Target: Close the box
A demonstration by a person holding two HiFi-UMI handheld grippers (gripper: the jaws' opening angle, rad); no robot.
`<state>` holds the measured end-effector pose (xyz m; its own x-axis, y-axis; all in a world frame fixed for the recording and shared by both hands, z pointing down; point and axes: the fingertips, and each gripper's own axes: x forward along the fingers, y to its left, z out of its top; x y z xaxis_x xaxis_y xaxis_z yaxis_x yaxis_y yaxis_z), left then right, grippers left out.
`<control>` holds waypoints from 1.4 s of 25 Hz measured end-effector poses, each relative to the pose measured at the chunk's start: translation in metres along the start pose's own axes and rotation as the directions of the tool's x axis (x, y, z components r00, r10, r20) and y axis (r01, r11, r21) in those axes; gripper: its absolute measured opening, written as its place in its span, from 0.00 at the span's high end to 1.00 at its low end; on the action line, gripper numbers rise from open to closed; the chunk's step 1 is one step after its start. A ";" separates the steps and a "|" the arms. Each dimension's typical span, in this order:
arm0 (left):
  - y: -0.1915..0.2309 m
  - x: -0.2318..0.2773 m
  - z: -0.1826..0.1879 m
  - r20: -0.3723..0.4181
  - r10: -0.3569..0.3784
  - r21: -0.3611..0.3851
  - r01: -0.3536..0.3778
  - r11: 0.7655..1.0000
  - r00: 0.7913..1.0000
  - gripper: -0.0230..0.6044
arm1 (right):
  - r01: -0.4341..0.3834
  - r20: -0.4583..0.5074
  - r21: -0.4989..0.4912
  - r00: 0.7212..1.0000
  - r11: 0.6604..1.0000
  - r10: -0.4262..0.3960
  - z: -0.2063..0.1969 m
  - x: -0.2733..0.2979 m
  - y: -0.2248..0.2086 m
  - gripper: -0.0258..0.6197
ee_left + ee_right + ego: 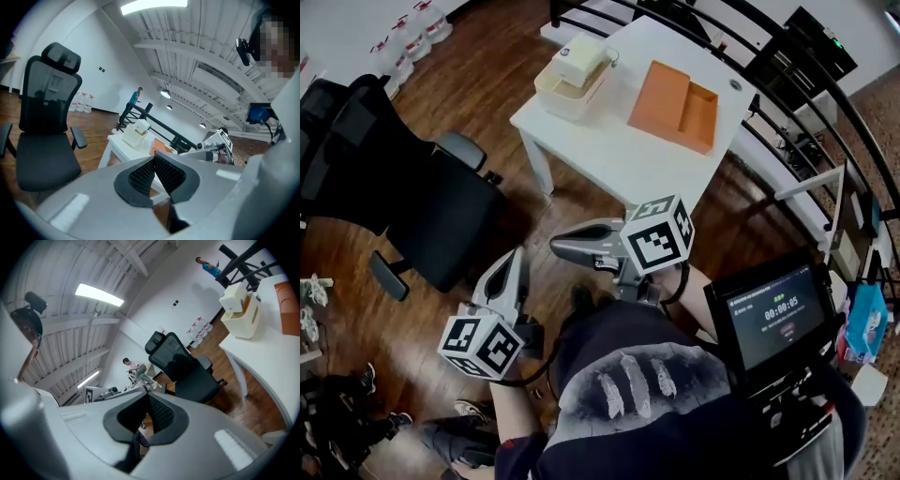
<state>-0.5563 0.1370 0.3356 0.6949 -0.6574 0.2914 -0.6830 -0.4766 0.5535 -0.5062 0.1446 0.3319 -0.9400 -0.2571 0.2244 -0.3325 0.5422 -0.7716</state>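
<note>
Closest to the head camera is the person's dark shirt, with a small screen mounted at the chest. Both handheld tools are held low by the body, over a wooden floor. The left gripper points up and away, and its own view shows the ribbed pads pressed together with nothing between them. The right gripper points to the left and is likewise closed and empty. Well ahead stands a white table. On it lies the orange box, which seems to be open, with a flat panel beside a walled tray. A cream container sits just beside it, and a black office chair stands to the left. The job appears not yet begun. To do it well, the person should probably step up to the table, part one set of jaws, steady the tray with the other tool, and swing the flat panel over slowly so it seats squarely.
</note>
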 end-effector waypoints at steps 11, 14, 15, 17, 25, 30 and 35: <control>-0.075 0.110 -0.017 -0.208 -0.210 0.115 0.237 0.965 0.955 0.94 | 0.201 0.183 0.066 0.961 0.977 -0.209 0.011 -0.116 -0.052 0.95; -0.115 0.140 -0.027 -0.233 -0.230 0.154 0.269 0.951 0.945 0.94 | 0.211 0.227 0.078 0.948 0.974 -0.224 0.008 -0.164 -0.063 0.95; -0.128 0.149 -0.032 -0.238 -0.231 0.164 0.273 0.948 0.943 0.94 | 0.212 0.236 0.077 0.945 0.974 -0.224 0.007 -0.179 -0.067 0.95; -0.153 0.165 -0.042 -0.245 -0.220 0.185 0.268 0.945 0.944 0.94 | 0.206 0.247 0.072 0.944 0.976 -0.217 0.003 -0.210 -0.074 0.95; -0.260 0.234 -0.079 -0.219 -0.174 0.201 0.218 0.955 0.960 0.94 | 0.177 0.265 0.086 0.945 0.980 -0.194 -0.009 -0.354 -0.112 0.95; -0.302 0.271 -0.110 -0.280 -0.178 0.193 0.237 0.952 0.944 0.94 | 0.190 0.298 0.121 0.929 0.974 -0.218 -0.011 -0.417 -0.135 0.95; -0.324 0.316 -0.125 -0.332 -0.247 0.172 0.316 0.933 0.910 0.94 | 0.246 0.336 0.165 0.896 0.955 -0.289 -0.007 -0.456 -0.163 0.95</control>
<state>-0.0876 0.1565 0.3455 0.8760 -0.2871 0.3876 -0.4565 -0.7530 0.4740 -0.0237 0.1794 0.3592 -0.7208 -0.6559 0.2241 -0.5360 0.3224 -0.7802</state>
